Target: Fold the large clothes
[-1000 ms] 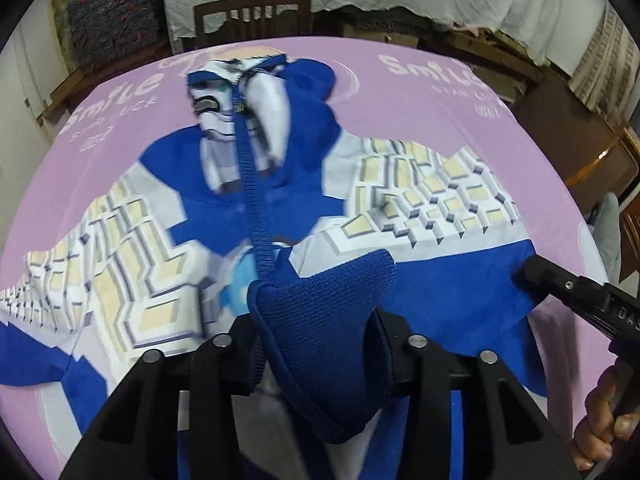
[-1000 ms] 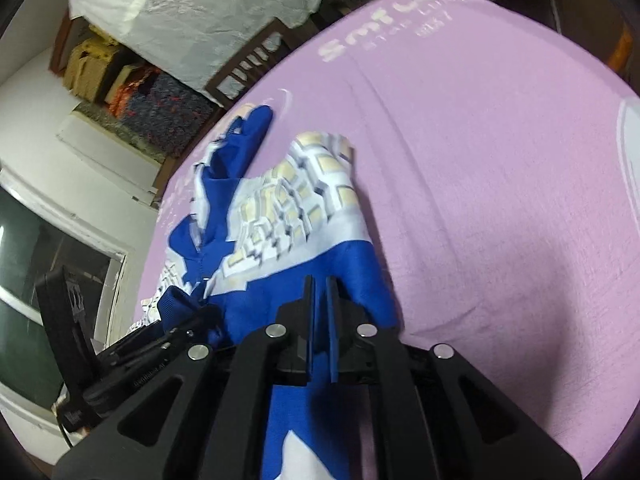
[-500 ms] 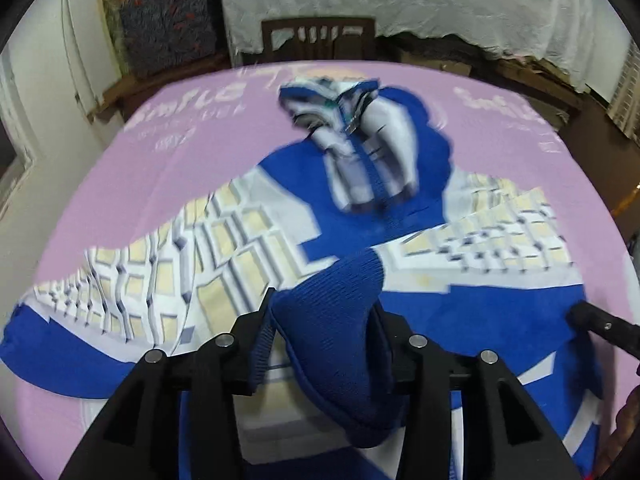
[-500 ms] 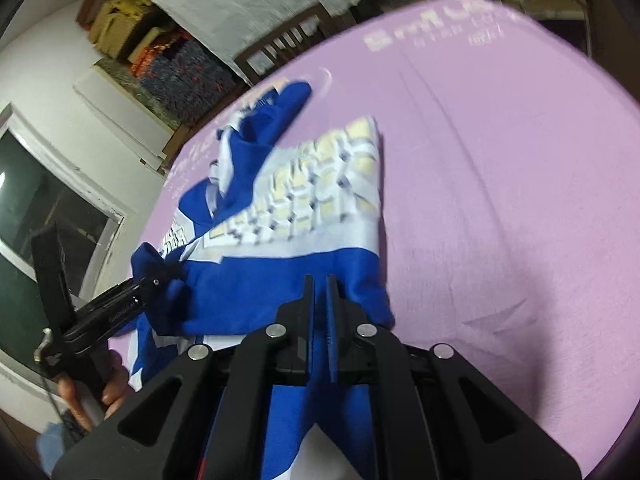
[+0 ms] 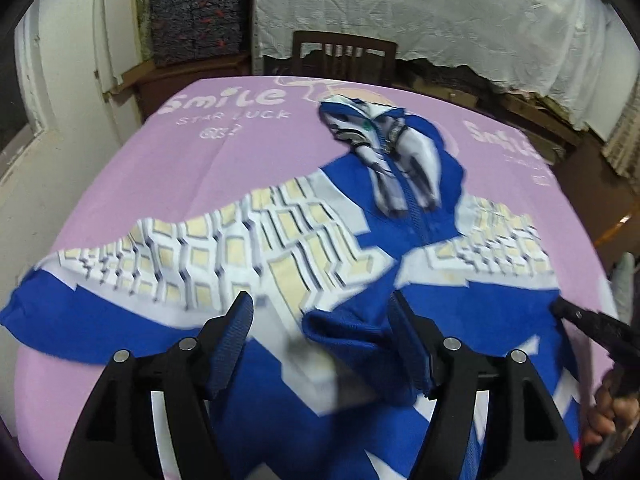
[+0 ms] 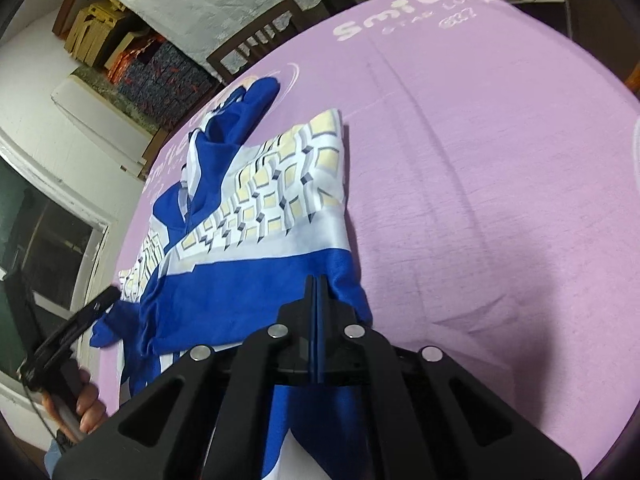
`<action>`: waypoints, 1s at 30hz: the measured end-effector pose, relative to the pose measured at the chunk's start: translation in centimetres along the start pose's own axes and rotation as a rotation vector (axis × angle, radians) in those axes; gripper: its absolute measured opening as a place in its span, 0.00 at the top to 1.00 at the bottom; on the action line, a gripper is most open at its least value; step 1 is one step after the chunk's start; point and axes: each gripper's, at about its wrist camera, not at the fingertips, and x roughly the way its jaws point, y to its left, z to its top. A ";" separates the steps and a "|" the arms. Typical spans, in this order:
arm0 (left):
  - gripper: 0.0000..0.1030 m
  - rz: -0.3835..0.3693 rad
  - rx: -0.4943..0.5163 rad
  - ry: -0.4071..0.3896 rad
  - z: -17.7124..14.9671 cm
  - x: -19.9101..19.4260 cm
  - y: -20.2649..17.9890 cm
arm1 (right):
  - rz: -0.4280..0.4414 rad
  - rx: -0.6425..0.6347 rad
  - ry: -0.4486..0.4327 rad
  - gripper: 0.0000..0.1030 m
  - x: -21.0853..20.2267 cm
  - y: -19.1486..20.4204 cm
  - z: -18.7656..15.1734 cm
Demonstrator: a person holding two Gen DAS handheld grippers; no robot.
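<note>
A blue, white and cream zip hoodie (image 5: pixel 280 248) lies spread on the pink cloth-covered table (image 5: pixel 168 168), hood at the far end. My left gripper (image 5: pixel 320 312) is open above the near hem; the blue ribbed cuff (image 5: pixel 352 332) lies loose between its jaws, against the right one. The right gripper (image 6: pixel 316 292) is shut on the hoodie's blue hem edge (image 6: pixel 256 296) at the garment's right side. It also shows in the left wrist view (image 5: pixel 580 316). The left gripper shows in the right wrist view (image 6: pixel 96 308).
A wooden chair (image 5: pixel 344 56) stands beyond the far table edge. A white lace cloth (image 5: pixel 440 12) hangs behind it. Stacked boxes and fabric (image 5: pixel 196 16) sit at the back left. The table's right half (image 6: pixel 480 160) is bare pink cloth.
My left gripper has opened and let go of the blue cuff, which has dropped onto the hoodie. The left sleeve now lies stretched out to the left. The right gripper stays shut.
</note>
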 end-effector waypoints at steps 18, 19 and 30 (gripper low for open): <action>0.29 0.074 -0.167 -0.034 -3.4 -3.8 8.6 | 0.051 -0.068 0.016 0.94 0.4 1.7 -0.5; 0.29 0.101 -0.209 -0.034 -3.7 -4.5 10.6 | 0.058 -0.073 0.014 0.92 0.3 1.8 -0.5; 0.29 0.217 -0.567 0.001 -6.6 -4.2 24.4 | 0.001 -0.029 -0.009 1.00 0.3 0.3 -0.6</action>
